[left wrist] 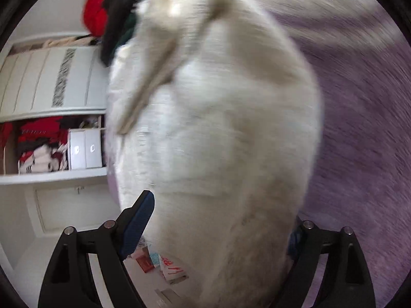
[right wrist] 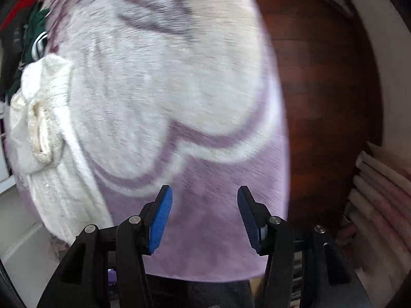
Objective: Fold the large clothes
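Observation:
A cream knit garment (left wrist: 218, 133) fills the middle of the left wrist view, blurred by motion, lying on a lilac fleece blanket (left wrist: 359, 128). My left gripper (left wrist: 221, 220) stands wide open around the near end of the garment; its left pad (left wrist: 136, 228) shows and the right pad is mostly hidden behind the cloth. In the right wrist view the same cream garment (right wrist: 51, 154) lies at the left on the lilac and white blanket (right wrist: 167, 89). My right gripper (right wrist: 204, 218) is open and empty over the blanket's lilac part.
A pile of red, black and green clothes (left wrist: 113, 12) lies at the garment's far end. White shelves (left wrist: 51, 89) with boxes and folded clothes stand at the left. Books (left wrist: 164, 267) lie on the floor. A brown wooden floor (right wrist: 321, 89) and stacked folded cloth (right wrist: 380, 200) are at the right.

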Demonstrator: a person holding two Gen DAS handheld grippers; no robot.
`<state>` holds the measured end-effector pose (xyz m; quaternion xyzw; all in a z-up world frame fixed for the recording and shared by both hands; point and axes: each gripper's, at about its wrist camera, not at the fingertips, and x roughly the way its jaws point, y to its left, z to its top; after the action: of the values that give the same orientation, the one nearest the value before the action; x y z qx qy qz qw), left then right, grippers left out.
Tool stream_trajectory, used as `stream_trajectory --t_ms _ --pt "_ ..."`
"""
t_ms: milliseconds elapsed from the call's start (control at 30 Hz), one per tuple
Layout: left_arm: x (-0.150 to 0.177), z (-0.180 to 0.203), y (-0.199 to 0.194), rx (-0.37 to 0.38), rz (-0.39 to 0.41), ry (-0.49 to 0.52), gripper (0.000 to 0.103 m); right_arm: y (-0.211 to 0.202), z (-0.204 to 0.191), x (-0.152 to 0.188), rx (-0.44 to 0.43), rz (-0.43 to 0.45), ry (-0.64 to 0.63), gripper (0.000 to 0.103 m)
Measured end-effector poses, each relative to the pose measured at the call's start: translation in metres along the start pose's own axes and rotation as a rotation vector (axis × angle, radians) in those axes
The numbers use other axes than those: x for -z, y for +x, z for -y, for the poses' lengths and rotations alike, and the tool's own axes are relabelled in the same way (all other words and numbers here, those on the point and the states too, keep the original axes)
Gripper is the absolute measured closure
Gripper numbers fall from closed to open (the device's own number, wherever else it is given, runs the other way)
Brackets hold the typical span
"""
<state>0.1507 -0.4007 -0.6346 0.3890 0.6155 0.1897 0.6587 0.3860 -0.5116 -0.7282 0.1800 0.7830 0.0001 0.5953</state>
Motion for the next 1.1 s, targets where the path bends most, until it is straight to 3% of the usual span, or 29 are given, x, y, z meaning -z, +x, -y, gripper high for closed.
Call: stream_trajectory --t_ms 33,67,100,133,200,267,333,433,500,567,633,700,733,767,933,1067,1100 --pt "-0.001 -0.009 -0.001 0.000 0.012 -0.032 0.023 0.006 -0.009 -0.006 -0.044 0.002 -0.022 0.047" --pt "-0.003 -0.024 -0.001 0.021 0.030 -0.074 0.046 0.012 -0.021 -0.013 -0.100 0.001 -0.054 0.043" --pt "-0.003 -0.033 -0.005 0.050 0.039 -0.096 0.062 0.020 -0.038 -0.024 -0.186 -0.009 -0.102 0.032" --pt "-0.004 -0.040 -0.008 0.061 0.049 -0.109 0.087 0.023 -0.051 -0.031 -0.260 -0.010 -0.127 0.029" --pt "-0.004 -0.056 -0.017 0.065 0.093 -0.139 0.090 0.031 -0.073 -0.047 -0.384 -0.010 -0.156 0.013" --pt "-0.002 -0.069 -0.021 0.077 0.113 -0.148 0.092 0.041 -0.096 -0.063 -0.481 -0.024 -0.168 0.005" --pt "-0.001 -0.076 -0.018 0.088 0.114 -0.136 0.092 0.055 -0.126 -0.080 -0.592 -0.037 -0.178 0.004" --pt "0.003 -0.080 -0.016 0.090 0.126 -0.118 0.092 0.072 -0.160 -0.095 -0.678 -0.062 -0.195 0.000" --pt "0.005 -0.082 -0.016 0.109 0.134 -0.120 0.092 0.090 -0.185 -0.101 -0.678 -0.102 -0.215 0.000" --pt "0.006 -0.085 -0.016 0.128 0.144 -0.126 0.092 0.105 -0.205 -0.101 -0.607 -0.134 -0.214 0.000" --pt "0.008 -0.095 -0.015 0.163 0.145 -0.153 0.092 0.105 -0.219 -0.099 -0.547 -0.097 -0.198 0.003" --pt "0.010 -0.109 -0.012 0.203 0.138 -0.188 0.092 0.096 -0.229 -0.097 -0.534 -0.080 -0.125 0.069" --pt "0.012 -0.120 -0.010 0.226 0.137 -0.211 0.092 0.087 -0.234 -0.094 -0.524 -0.066 -0.090 0.070" --pt "0.015 -0.132 -0.007 0.247 0.134 -0.234 0.092 0.076 -0.240 -0.090 -0.522 -0.045 -0.078 0.077" --pt "0.038 -0.207 0.011 0.356 0.133 -0.359 0.092 0.006 -0.310 -0.058 -0.435 0.018 -0.146 0.079" --pt "0.064 -0.286 0.045 0.454 0.120 -0.478 0.092 -0.038 -0.403 -0.030 -0.322 0.032 -0.212 0.080" --pt "0.073 -0.306 0.060 0.504 0.107 -0.511 0.092 -0.042 -0.441 -0.022 -0.280 0.036 -0.251 0.080"
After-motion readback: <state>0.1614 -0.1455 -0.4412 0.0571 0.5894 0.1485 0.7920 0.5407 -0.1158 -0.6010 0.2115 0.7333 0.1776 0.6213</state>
